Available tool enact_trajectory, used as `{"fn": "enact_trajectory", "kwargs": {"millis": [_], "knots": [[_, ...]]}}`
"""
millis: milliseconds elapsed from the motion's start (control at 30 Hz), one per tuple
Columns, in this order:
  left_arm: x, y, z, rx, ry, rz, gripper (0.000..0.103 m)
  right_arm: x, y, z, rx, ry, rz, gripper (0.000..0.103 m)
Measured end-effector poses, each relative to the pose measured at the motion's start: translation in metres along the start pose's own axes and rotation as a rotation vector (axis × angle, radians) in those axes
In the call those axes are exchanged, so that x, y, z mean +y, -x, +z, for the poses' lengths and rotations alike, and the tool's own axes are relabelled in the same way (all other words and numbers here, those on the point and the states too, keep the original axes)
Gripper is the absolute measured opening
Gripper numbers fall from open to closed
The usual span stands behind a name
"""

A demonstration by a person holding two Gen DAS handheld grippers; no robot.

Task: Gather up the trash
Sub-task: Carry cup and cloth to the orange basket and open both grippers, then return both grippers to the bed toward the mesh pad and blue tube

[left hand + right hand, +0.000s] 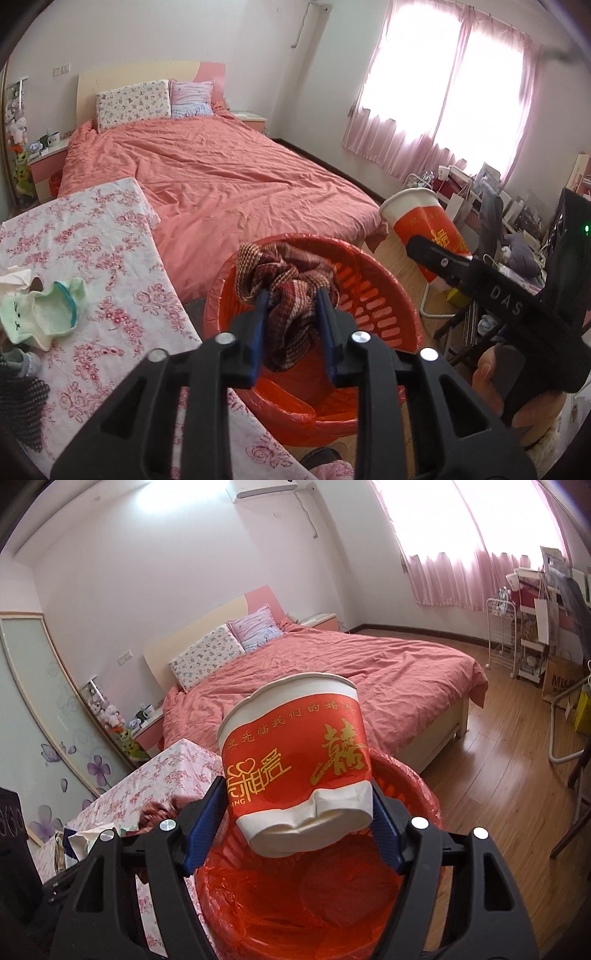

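Observation:
My left gripper (291, 295) is shut on a red and brown woven cloth (288, 291) and holds it over the red bin (373, 291), which is lined with a red plastic bag. My right gripper (295, 805) is shut on a crumpled red and white paper cup (295, 760) and holds it above the same bin (295, 904). In the left wrist view the cup (424, 225) and the right gripper show to the right of the bin.
A table with a pink floral cloth (110, 258) stands left of the bin, with a pale green cloth item (48, 314) and paper on it. A bed with a salmon cover (221, 177) lies behind. Shelves and clutter (535, 635) stand at the right by the window.

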State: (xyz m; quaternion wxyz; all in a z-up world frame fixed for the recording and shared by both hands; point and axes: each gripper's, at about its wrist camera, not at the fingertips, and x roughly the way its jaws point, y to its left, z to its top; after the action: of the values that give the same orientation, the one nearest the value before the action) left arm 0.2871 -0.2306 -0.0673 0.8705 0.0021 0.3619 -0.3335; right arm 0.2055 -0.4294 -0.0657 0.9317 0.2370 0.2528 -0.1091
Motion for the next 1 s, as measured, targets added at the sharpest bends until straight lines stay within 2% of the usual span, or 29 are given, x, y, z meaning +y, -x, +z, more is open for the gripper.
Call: {"fn": "enact_trajectory", "kwargs": {"millis": [33, 100, 167, 300, 533, 800, 1000], "knots": [[0.002, -0.002, -0.002, 0.003, 0.003, 0.009, 0.034, 0.0, -0.003, -0.001, 0.007, -0.003, -0.002, 0.073], [0.008, -0.003, -0.004, 0.015, 0.013, 0.024, 0.041, 0.0, -0.007, -0.004, 0.024, -0.002, -0.01, 0.083], [0.016, 0.0, -0.007, 0.017, 0.026, 0.05, 0.051, 0.001, -0.008, -0.008, 0.037, 0.003, -0.023, 0.083], [0.034, 0.015, -0.013, 0.016, 0.038, 0.113, 0.055, 0.008, -0.002, -0.015, 0.046, 0.024, -0.049, 0.083], [0.066, 0.056, -0.032, -0.007, 0.044, 0.246, 0.07, 0.035, 0.007, -0.019, 0.048, 0.127, -0.071, 0.083], [0.125, 0.116, -0.058, -0.034, 0.11, 0.407, 0.078, 0.088, 0.007, -0.041, 0.098, 0.249, -0.002, 0.082], [0.186, 0.165, -0.083, -0.046, 0.18, 0.557, 0.08, 0.152, -0.004, -0.078, 0.186, 0.343, 0.111, 0.075]]}}
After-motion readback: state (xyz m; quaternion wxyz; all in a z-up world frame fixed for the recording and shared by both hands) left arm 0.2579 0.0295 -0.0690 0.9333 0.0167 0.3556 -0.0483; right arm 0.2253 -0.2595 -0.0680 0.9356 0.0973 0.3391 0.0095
